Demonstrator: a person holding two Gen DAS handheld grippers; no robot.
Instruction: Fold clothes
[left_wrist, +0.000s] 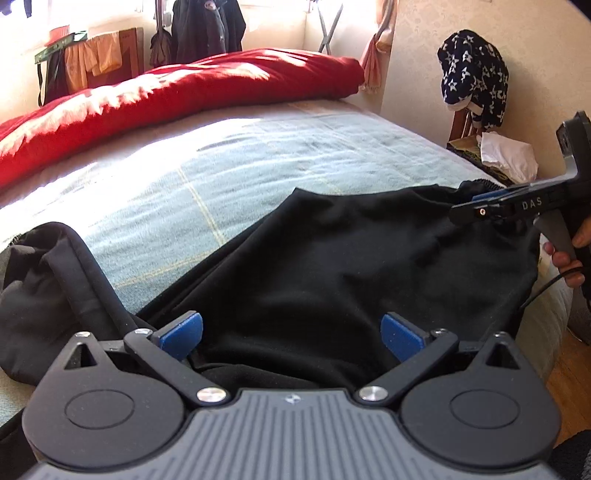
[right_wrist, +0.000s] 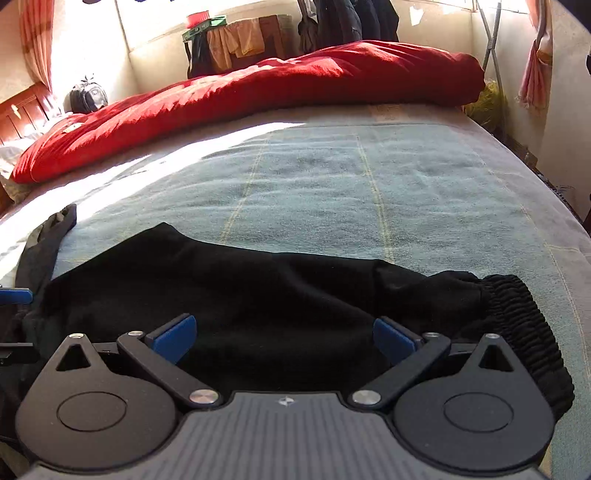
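With their blue-padded fingers (left_wrist: 183, 334) spread wide and nothing between them, both tools hover low over the black stretchy garment (left_wrist: 332, 266) that fills the lower half of each view. The left gripper (left_wrist: 291, 334) sits above the cloth's middle, while the right gripper (right_wrist: 284, 338) hangs near the ribbed elastic waistband (right_wrist: 517, 314) at lower right. In the left view the right tool appears at the right edge, a hand (left_wrist: 567, 258) on its handle; from that side its fingers cannot be judged. Probably both are released to pick fresh grip points on a garment laid flat for folding. A second dark bunched piece (left_wrist: 40, 280) lies at lower left. Beneath is a pale blue-green checked bedspread (right_wrist: 332, 192), sunlit at left, with a rolled red quilt (right_wrist: 258, 96) across the upper frame. Beyond, hanging clothes (left_wrist: 207, 29) and a star-patterned navy garment (left_wrist: 472, 77) crowd the room's walls.
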